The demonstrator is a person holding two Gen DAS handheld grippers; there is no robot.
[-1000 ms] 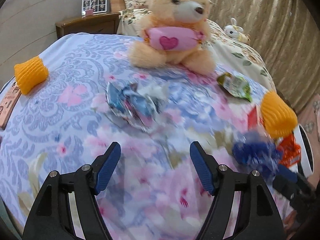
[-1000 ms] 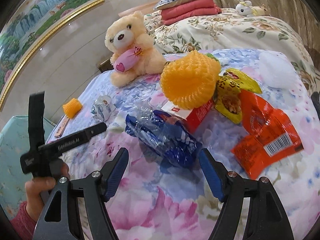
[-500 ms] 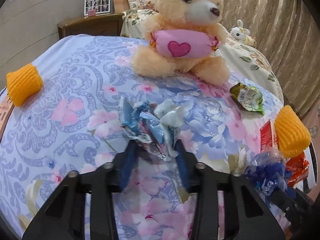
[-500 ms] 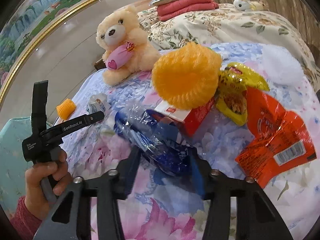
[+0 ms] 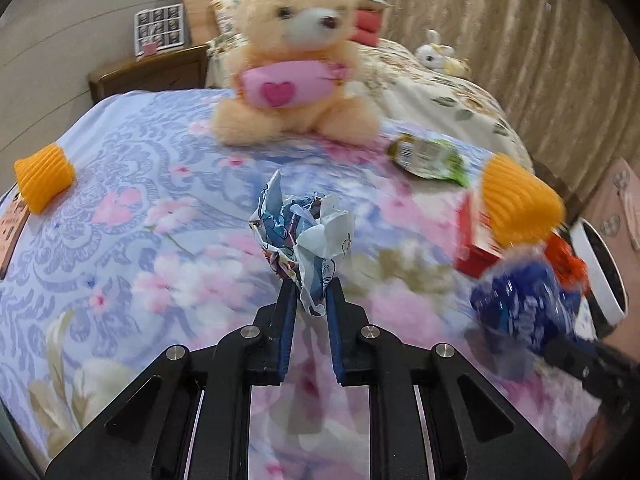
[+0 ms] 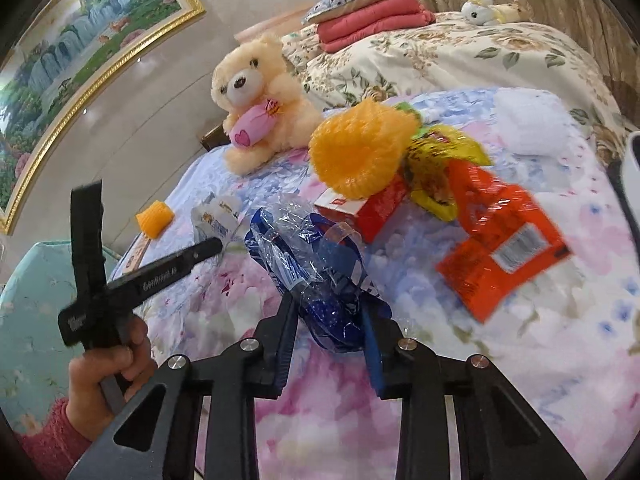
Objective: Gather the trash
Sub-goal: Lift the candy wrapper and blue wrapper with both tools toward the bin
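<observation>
A bed covered by a floral quilt [image 5: 132, 248] is shown. The left gripper [image 5: 311, 296] is closing, its jaws pinched on a crumpled blue-and-white wrapper [image 5: 304, 236]. The right gripper [image 6: 330, 316] is closing on a blue plastic bag [image 6: 316, 272]. Just beyond the bag lie a red box [image 6: 376, 208], an orange foam net [image 6: 356, 152], a yellow packet [image 6: 440, 168] and an orange packet [image 6: 500, 248]. A teddy bear [image 5: 296, 68] is seated farther back.

You see a cream teddy bear [image 5: 296, 76] hugging a pink heart cushion, seated far on the floral bedspread [image 5: 132, 240]; behind it, folded red blankets [image 6: 372, 20], a small toy rabbit [image 6: 482, 10] far right, and a gold-framed landscape painting [image 6: 72, 68] left.
</observation>
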